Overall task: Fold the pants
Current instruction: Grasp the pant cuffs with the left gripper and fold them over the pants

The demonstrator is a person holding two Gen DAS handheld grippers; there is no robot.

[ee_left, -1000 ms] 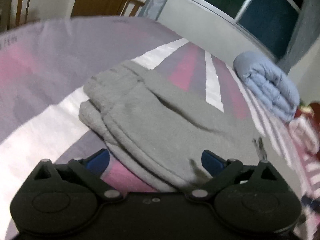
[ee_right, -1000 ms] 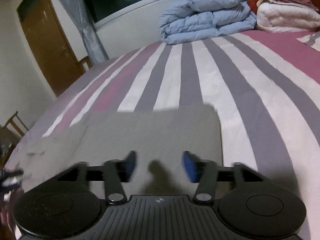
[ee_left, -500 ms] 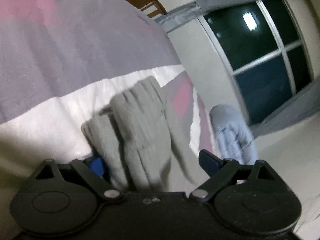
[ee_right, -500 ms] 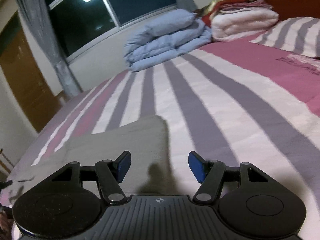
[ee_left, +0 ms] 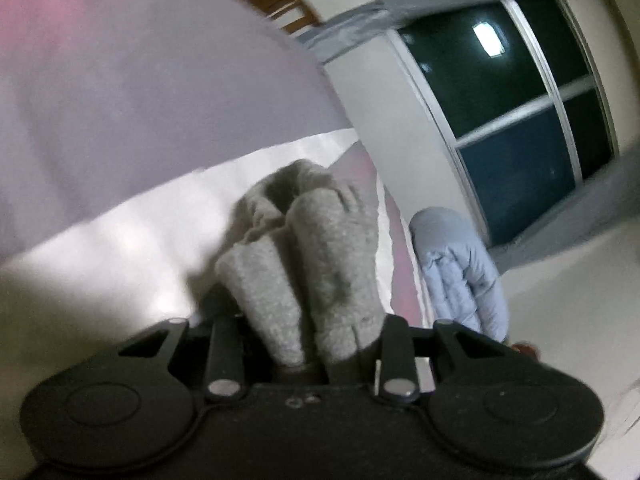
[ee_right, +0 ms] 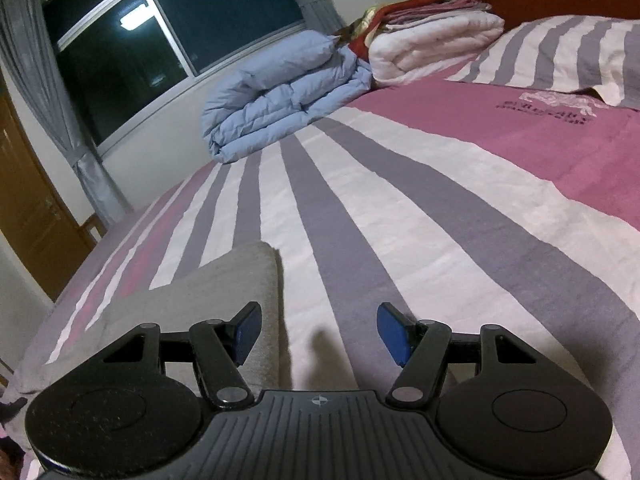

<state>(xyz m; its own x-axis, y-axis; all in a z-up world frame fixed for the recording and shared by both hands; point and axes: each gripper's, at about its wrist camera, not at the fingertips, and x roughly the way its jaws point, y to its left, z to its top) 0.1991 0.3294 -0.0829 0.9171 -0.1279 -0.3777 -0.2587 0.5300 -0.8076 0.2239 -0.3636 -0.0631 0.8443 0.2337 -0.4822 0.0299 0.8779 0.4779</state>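
Note:
The grey fleece pants (ee_left: 320, 248) lie on the striped bed (ee_left: 120, 80). In the left wrist view a thick bunch of their layered edge stands between the jaws of my left gripper (ee_left: 308, 320), which are closing on it; the cloth hides the blue pads. In the right wrist view a folded corner of the pants (ee_right: 200, 300) lies at the lower left. My right gripper (ee_right: 318, 332) hangs open just over the bed (ee_right: 400, 220) beside that corner. Its left pad is above the cloth's edge, and only bare sheet lies between its fingers.
A folded blue duvet (ee_right: 280, 96) and a white quilt (ee_right: 432, 40) are stacked at the far side of the bed, with a striped pillow (ee_right: 560, 56) at the right. A dark window (ee_right: 160, 32) and a wooden door (ee_right: 24, 208) stand beyond.
My left gripper has rolled, moved in low on the pants' edge and closed its wide jaws on the bunched cloth. My right gripper has slid right, off the pants to their corner.

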